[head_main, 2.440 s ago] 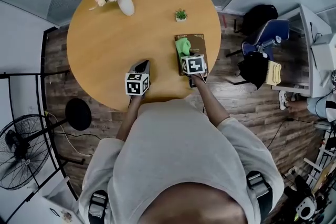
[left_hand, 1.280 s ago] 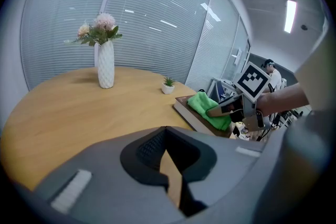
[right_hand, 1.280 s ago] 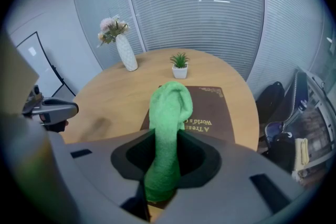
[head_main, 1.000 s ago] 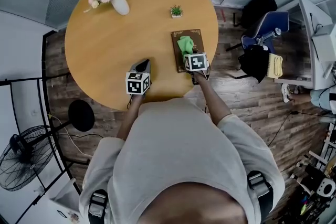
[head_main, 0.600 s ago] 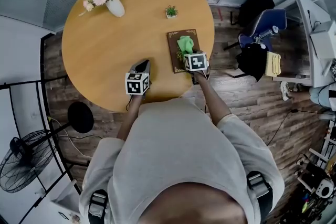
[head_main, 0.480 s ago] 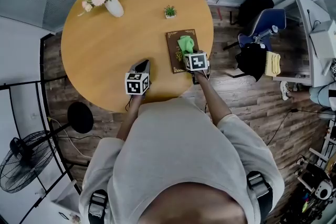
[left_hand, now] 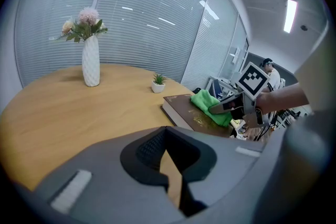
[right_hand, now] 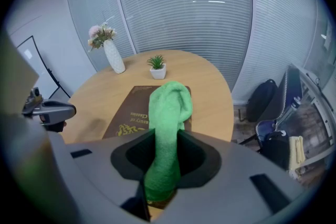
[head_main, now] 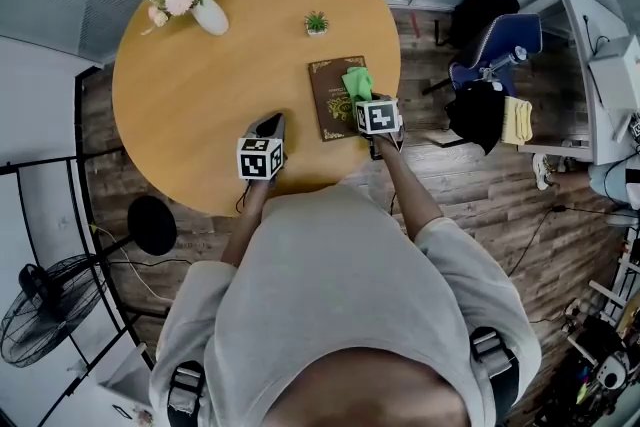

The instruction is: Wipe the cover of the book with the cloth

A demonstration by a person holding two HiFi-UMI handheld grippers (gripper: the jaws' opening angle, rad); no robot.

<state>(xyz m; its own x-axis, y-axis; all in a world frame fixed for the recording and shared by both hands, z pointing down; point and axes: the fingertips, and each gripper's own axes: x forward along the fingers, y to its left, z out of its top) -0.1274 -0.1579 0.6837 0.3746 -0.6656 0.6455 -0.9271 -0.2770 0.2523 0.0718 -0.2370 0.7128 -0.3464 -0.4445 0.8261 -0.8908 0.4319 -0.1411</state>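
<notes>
A brown book (head_main: 330, 100) with gold print lies on the round wooden table (head_main: 200, 85) near its right edge. My right gripper (head_main: 364, 101) is shut on a green cloth (head_main: 357, 82), which drapes over the right part of the cover. In the right gripper view the cloth (right_hand: 168, 107) hangs forward from the jaws onto the book (right_hand: 131, 110). My left gripper (head_main: 271, 125) rests low over the bare table, left of the book, with its jaws closed on nothing. The left gripper view shows the book (left_hand: 188, 114), the cloth (left_hand: 206, 102) and the right gripper (left_hand: 231, 107) on its right.
A white vase of flowers (head_main: 196, 6) stands at the table's far left. A small potted plant (head_main: 316, 23) sits just beyond the book. To the right on the floor are a blue chair (head_main: 493, 55) and dark bags (head_main: 477, 120). A fan (head_main: 45, 305) stands at the lower left.
The right gripper has drawn the cloth across the cover from its left part to its right part. The left gripper has stayed put. The head view has shifted a little.
</notes>
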